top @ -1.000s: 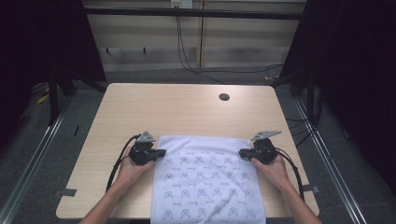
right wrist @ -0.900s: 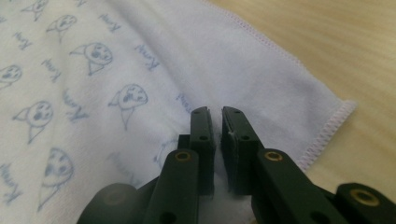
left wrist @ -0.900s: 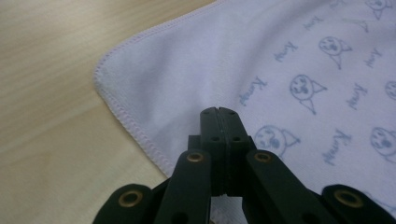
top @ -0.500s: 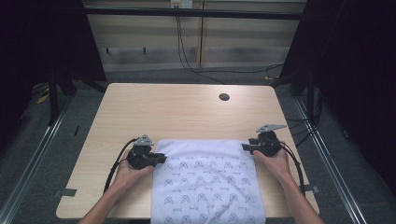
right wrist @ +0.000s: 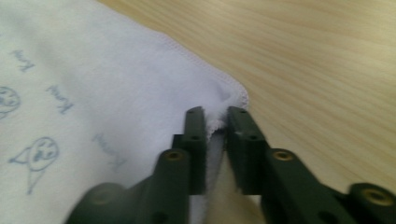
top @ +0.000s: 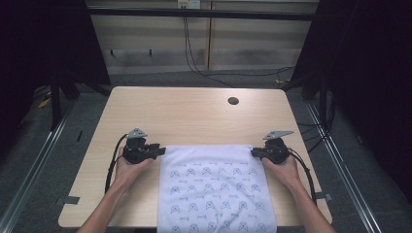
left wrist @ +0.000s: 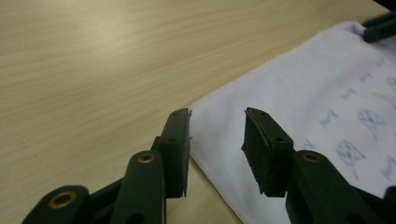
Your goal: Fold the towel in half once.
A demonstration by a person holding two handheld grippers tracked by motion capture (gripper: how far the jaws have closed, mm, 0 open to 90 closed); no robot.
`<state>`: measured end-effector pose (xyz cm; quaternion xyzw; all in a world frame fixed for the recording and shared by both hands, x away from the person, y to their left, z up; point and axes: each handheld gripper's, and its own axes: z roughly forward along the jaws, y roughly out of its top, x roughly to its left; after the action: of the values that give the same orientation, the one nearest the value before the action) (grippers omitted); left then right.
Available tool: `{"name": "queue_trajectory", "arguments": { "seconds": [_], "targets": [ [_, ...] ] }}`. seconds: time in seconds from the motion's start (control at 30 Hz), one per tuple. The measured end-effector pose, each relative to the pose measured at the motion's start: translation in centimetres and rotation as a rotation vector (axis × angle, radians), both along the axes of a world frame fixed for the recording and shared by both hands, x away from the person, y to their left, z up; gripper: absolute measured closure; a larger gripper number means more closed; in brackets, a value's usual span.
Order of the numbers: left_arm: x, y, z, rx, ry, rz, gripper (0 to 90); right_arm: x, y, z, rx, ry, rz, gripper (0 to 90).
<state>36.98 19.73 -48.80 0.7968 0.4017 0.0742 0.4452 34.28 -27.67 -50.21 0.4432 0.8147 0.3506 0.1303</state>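
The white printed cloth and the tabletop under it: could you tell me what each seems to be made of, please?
The cloth looks like soft woven cotton, matte: it has a stitched hem, a faint nap, and it puckers where the right gripper pinches its corner. The tabletop looks like light wood-grain laminate with a smooth, low sheen; fine parallel grain lines show, though real veneer cannot be ruled out.

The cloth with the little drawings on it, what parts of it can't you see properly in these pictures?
- High view: the near end of the cloth is cut off by the picture's bottom edge.
- High view: the printed drawings are too small to tell what they are.
- Right gripper view: the corner pinched in the right gripper is hidden by its jaws, and the print is blurred.
- Left gripper view: the open left gripper covers part of the cloth's edge.
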Motion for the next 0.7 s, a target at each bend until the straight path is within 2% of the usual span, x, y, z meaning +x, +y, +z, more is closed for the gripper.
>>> {"name": "queue_trajectory", "arguments": {
  "seconds": [0.03,0.1,0.13,0.2,0.27,0.37,0.43,0.47,0.5,0.53,0.57,0.6,0.63,0.67,0.7],
  "targets": [
    [0.2,0.0,-0.2,0.017,-0.004,0.026,60.3,0.0,0.0,0.0,0.0,0.0,0.0,82.7],
    [0.7,0.0,-0.9,0.032,0.019,0.034,56.5,0.0,0.1,0.0,0.008,0.011,-0.005,86.5],
    [0.7,0.0,-1.1,0.07,0.011,0.04,55.3,0.0,0.1,0.0,0.008,0.011,-0.008,86.7],
    [0.7,-0.1,-1.2,0.051,0.018,0.022,53.7,0.1,0.0,0.0,0.019,0.009,-0.001,86.7],
    [0.5,-0.4,-1.1,0.049,0.005,-0.007,53.8,0.1,0.0,0.0,0.023,0.009,0.0,86.7],
    [0.5,-1.1,-1.6,0.092,0.008,-0.026,53.7,0.1,0.0,0.0,0.025,0.012,-0.002,86.8],
    [0.6,-1.3,-1.8,0.101,0.005,-0.038,53.5,0.0,-0.1,0.0,0.026,0.013,-0.001,86.8],
    [0.5,-1.4,-1.8,0.099,0.009,-0.047,55.4,0.0,-0.1,0.0,0.028,0.014,-0.001,86.8],
    [0.5,-1.5,-1.7,0.115,-0.001,-0.063,59.9,0.0,-0.1,0.0,0.029,0.016,-0.001,86.8],
    [0.2,-1.9,-1.7,0.143,-0.016,-0.088,66.7,0.0,-0.1,0.0,0.03,0.019,-0.003,86.8],
    [0.2,-1.9,-1.7,0.143,-0.016,-0.088,78.6,0.0,-0.1,0.0,0.03,0.019,-0.003,86.8],
    [0.1,-2.1,-1.7,0.14,-0.001,-0.117,85.6,0.0,-0.2,-0.1,0.045,0.023,-0.003,86.8],
    [0.1,-2.3,-1.6,0.138,-0.002,-0.109,85.6,0.0,-0.2,-0.1,0.045,0.023,-0.003,86.8],
    [0.1,-2.2,-1.7,0.116,0.023,-0.114,87.5,0.0,-0.2,0.1,0.056,0.03,-0.006,86.9],
    [0.2,-1.9,-1.6,0.093,0.029,-0.115,87.7,-0.1,-0.3,0.2,0.065,0.025,-0.005,87.0]
  ]
}}
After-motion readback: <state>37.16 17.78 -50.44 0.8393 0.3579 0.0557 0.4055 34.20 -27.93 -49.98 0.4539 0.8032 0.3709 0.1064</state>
